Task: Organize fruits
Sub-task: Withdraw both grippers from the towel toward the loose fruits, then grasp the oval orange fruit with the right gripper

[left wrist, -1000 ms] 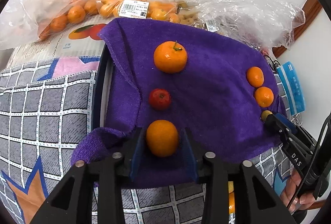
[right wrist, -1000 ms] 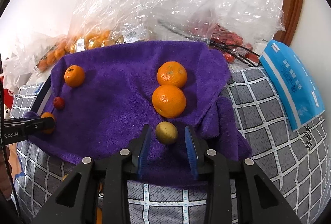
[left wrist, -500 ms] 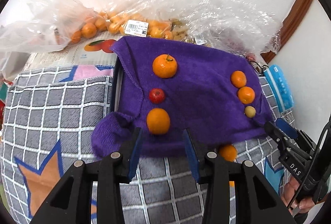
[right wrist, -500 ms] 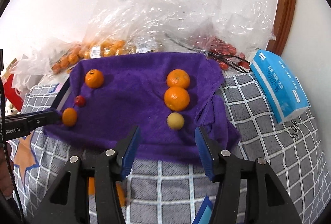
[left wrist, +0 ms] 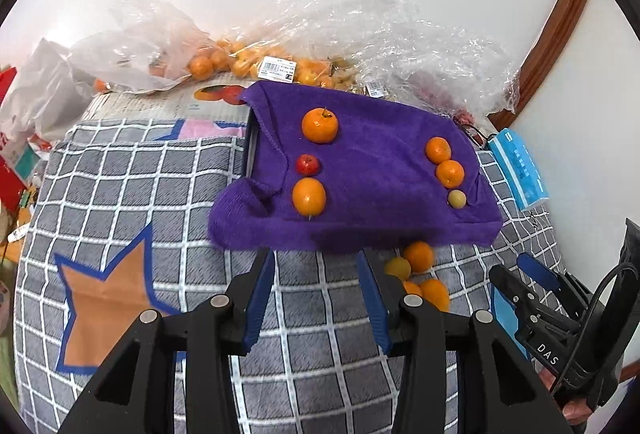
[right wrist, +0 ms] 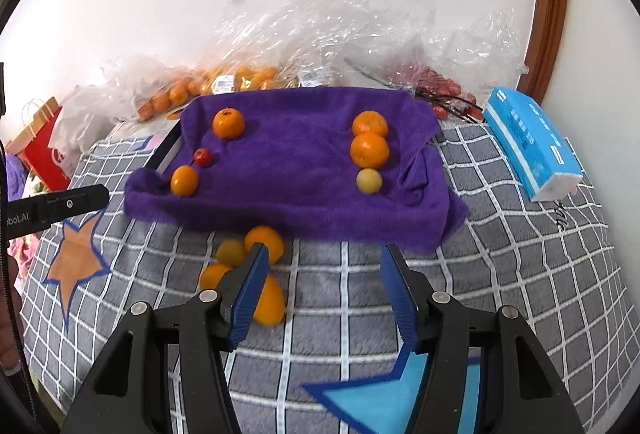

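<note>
Here the left gripper (left wrist: pixel 316 294) and right gripper (right wrist: pixel 322 290) both hang over the grey checked blanket (right wrist: pixel 500 274), fingers parted and empty, the right's having just widened. Just past them, a loose cluster of orange fruits (right wrist: pixel 256 254) lies at the purple towel's (right wrist: pixel 300 161) near edge. On the towel sit two rows of three fruits. Behind, clear plastic bags (right wrist: pixel 320 33) probably hold more.

loose orange fruits on the grey checked blanket (right wrist: pixel 256 274): partly hidden behind right gripper's blue finger (right wrist: pixel 250 296), count unclear. red fruit in crinkled clear plastic bags (right wrist: pixel 436 89): blurred, kind unclear. red paper bag (right wrist: pixel 44 149): cut off by frame edge.
</note>
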